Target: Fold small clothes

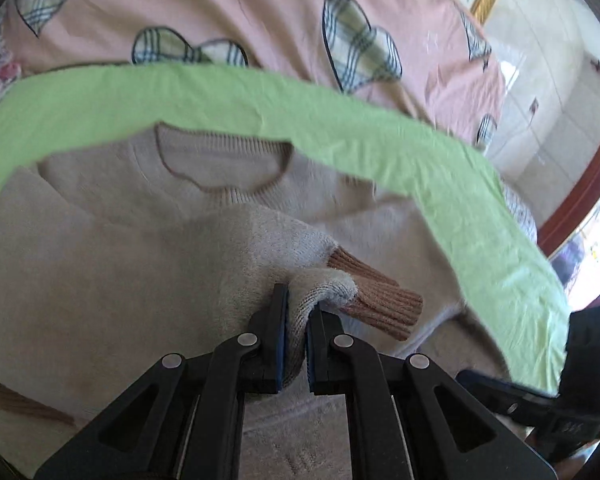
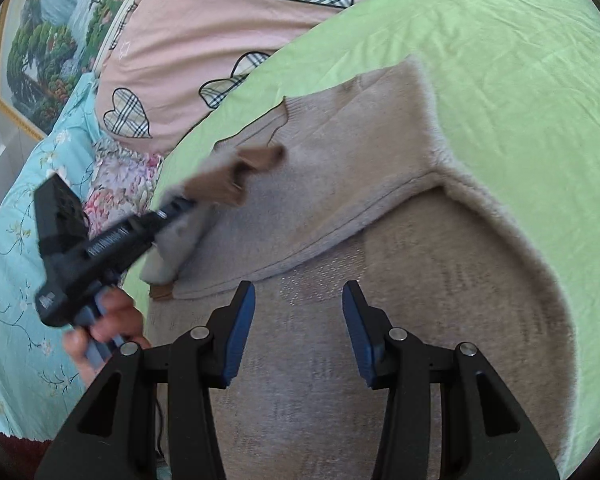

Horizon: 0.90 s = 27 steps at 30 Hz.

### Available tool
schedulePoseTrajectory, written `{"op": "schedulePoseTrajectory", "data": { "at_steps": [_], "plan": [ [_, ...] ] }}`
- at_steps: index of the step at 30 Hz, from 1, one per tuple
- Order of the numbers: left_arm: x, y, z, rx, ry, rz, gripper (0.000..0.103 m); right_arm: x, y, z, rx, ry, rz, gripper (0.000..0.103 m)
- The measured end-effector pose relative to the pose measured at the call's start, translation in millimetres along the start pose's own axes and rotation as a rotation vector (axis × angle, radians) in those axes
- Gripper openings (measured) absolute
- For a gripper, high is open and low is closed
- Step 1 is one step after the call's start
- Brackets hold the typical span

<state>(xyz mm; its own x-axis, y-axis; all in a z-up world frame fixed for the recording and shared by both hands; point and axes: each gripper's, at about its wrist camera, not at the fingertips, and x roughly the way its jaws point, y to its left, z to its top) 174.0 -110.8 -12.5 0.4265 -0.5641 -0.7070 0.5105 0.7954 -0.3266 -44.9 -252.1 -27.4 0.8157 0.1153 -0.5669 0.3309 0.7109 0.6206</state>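
Beige knit of the small fuzzy sweater (image 1: 100, 264) lies under you: your left gripper (image 1: 298, 312) pinches its sleeve near the brown ribbed cuff (image 1: 380, 300), your right gripper (image 2: 298, 320) hovers spread above it (gripper lettering too blurred to read). Beyond: wrinkled lime-green sheet (image 2: 520, 80), pink heart-print quilt (image 1: 260, 8), framed landscape picture (image 2: 40, 48).

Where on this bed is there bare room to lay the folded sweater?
Bare green sheet lies right of the sweater, out to the bed's edge, and in a band between its collar and the pink quilt. The middle is crowded: the left gripper pinches the sleeve; the right gripper hovers open.
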Motion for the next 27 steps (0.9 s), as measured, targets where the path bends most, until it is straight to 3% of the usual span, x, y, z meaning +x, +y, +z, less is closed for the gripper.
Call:
{"op": "schedulePoseTrajectory", "data": {
  "at_steps": [2, 5, 9, 11, 13, 17, 19, 21, 23, 24, 26, 27],
  "plan": [
    [7.1, 1.6, -8.2, 0.002, 0.035, 0.006, 0.009, -0.7, -3.1, 2.9, 0.013, -0.01, -0.007, 0.047],
    [-1.7, 10.4, -18.0, -0.005, 0.057, -0.009, 0.025, -0.4, -5.5, 10.1, 0.029, -0.03, -0.011, 0.058],
    [-41.8, 25.6, -37.7, -0.001, 0.016, 0.022, 0.047, 7.0, -0.4, 25.2, 0.013, -0.052, -0.004, 0.061],
    [-65.2, 38.8, -42.4, -0.003, -0.015, 0.056, 0.049, 18.4, 4.0, 36.2, -0.001, -0.045, 0.002, 0.061],
    [-88.2, 59.4, -48.4, -0.009, -0.043, 0.128, 0.049, 29.3, 6.2, 44.2, -0.008, -0.039, 0.002, 0.061],
    [-121.3, 119.5, -59.9, -0.065, -0.08, 0.397, 0.052, 62.6, 10.6, 58.6, -0.067, 0.01, -0.067, 0.061],
    [-121.8, 151.9, -62.3, -0.119, -0.054, 0.461, 0.052, 84.8, 8.2, 60.3, -0.082, 0.081, -0.11, 0.061],
    [-116.5, 171.9, -60.7, -0.152, -0.027, 0.469, 0.051, 95.9, 10.7, 58.2, -0.11, 0.091, -0.111, 0.061],
    [-101.5, 184.1, -54.2, -0.163, 0.007, 0.456, 0.051, 100.4, 19.0, 59.2, -0.154, 0.094, -0.104, 0.044],
    [-94.8, 186.4, -50.7, -0.164, 0.019, 0.457, 0.052, 100.7, 21.4, 61.0, -0.158, 0.104, -0.078, 0.014],
    [-81.9, 188.7, -42.0, -0.165, 0.029, 0.505, 0.049, 90.1, 26.5, 68.2, -0.146, 0.081, -0.012, 0.009],
    [-80.4, 186.1, -37.5, -0.167, 0.016, 0.523, 0.04, 79.3, 30.7, 73.3, -0.159, 0.051, -0.005, 0.009]
  ]
}}
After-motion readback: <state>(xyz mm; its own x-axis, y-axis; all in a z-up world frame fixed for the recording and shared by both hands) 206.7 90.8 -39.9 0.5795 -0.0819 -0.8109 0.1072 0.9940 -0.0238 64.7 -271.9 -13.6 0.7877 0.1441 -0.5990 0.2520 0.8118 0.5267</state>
